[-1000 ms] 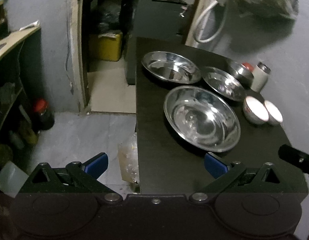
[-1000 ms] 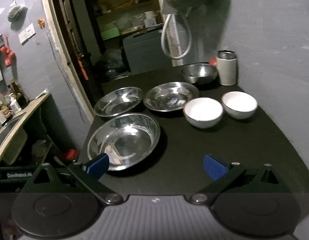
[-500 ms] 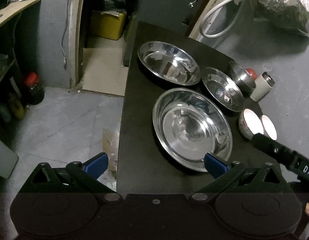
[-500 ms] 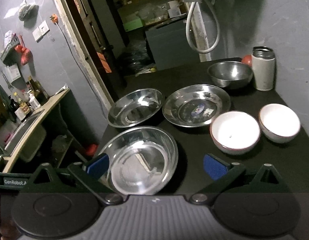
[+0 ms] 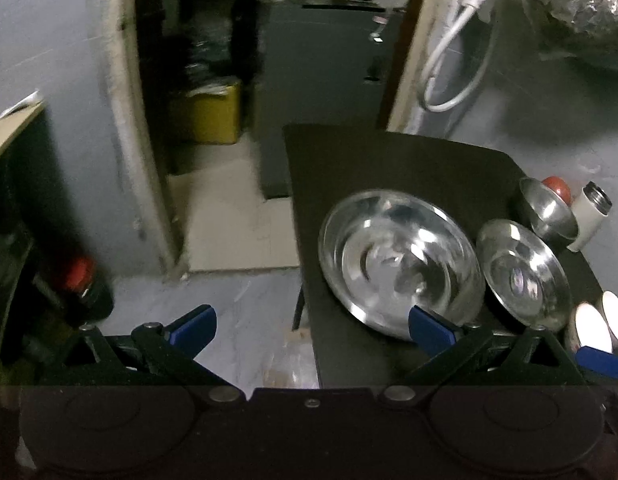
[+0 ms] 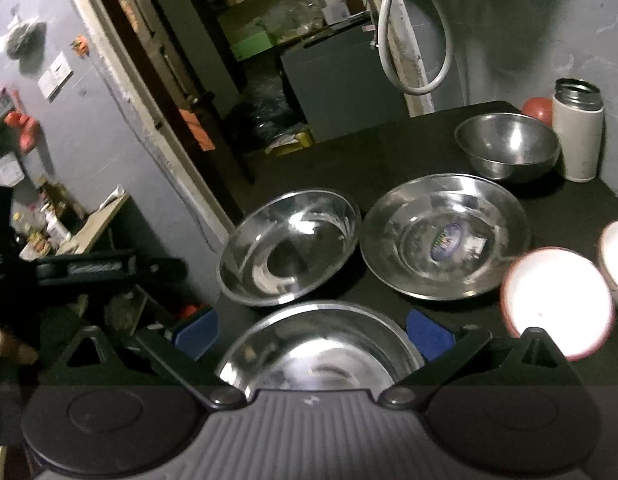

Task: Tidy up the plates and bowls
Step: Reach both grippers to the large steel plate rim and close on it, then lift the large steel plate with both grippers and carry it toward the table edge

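Steel basin (image 6: 321, 352) sits mouth-up between the right tongs (image 6: 311, 330), both tongs (image 5: 309, 326) spread apart.

Three shallow steel plates (image 6: 289, 248) (image 6: 445, 236) (image 6: 321, 348) upright on black table (image 6: 389, 148): two side by side mid-table, third nearest. Deeper steel bowl (image 6: 507, 150) far right. Two white bowls (image 6: 557, 300) (image 6: 617, 264) right, side by side.

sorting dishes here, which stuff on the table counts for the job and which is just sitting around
For the job:
nearest steel basin
second steel basin
steel plate with sticker
small steel bowl
two white bowls

Just lying about:
white flask
red round object
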`<move>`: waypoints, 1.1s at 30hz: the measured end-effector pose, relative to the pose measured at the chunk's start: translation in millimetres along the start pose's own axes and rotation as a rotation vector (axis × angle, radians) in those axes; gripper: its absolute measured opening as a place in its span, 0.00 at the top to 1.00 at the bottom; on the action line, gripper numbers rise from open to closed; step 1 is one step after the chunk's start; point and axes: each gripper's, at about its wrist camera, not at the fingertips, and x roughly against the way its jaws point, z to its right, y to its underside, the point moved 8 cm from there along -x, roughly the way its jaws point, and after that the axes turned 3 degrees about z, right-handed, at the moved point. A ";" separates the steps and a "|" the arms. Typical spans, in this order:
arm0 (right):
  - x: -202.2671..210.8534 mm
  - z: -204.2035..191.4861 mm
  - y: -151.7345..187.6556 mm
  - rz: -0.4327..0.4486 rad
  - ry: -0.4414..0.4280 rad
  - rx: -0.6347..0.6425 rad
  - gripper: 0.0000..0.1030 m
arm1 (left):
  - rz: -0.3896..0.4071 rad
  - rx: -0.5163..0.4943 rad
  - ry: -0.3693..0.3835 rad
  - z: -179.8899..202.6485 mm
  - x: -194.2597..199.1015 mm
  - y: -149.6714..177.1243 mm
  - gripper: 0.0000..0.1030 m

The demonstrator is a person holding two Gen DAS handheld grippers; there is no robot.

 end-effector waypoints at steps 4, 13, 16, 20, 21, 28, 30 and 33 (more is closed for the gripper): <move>-24.0 -4.9 -6.9 0.001 0.015 -0.038 0.00 | 0.000 -0.073 0.055 -0.3 -35.7 -27.7 0.01; -63.4 -10.7 -4.3 -0.011 0.057 -0.120 0.06 | -0.061 -0.223 0.182 8.8 -89.0 -46.2 0.04; -71.6 -8.7 -5.0 -0.009 0.078 -0.136 0.09 | -0.072 -0.275 0.228 15.2 -100.1 -46.7 0.09; -80.9 -6.7 -6.0 -0.011 0.096 -0.157 0.13 | -0.087 -0.312 0.266 20.4 -109.9 -46.6 0.15; -83.1 -6.3 -5.6 -0.013 0.100 -0.161 0.14 | -0.089 -0.316 0.275 21.4 -112.1 -46.9 0.19; -94.0 -6.2 -5.6 -0.027 0.110 -0.183 0.19 | -0.124 -0.303 0.293 17.6 -123.8 -47.5 0.35; -97.3 -6.1 -5.7 -0.027 0.110 -0.182 0.27 | -0.133 -0.299 0.294 16.6 -126.1 -46.0 0.43; -100.8 -5.0 -5.3 -0.034 0.124 -0.180 0.38 | -0.155 -0.289 0.303 16.4 -129.1 -42.0 0.55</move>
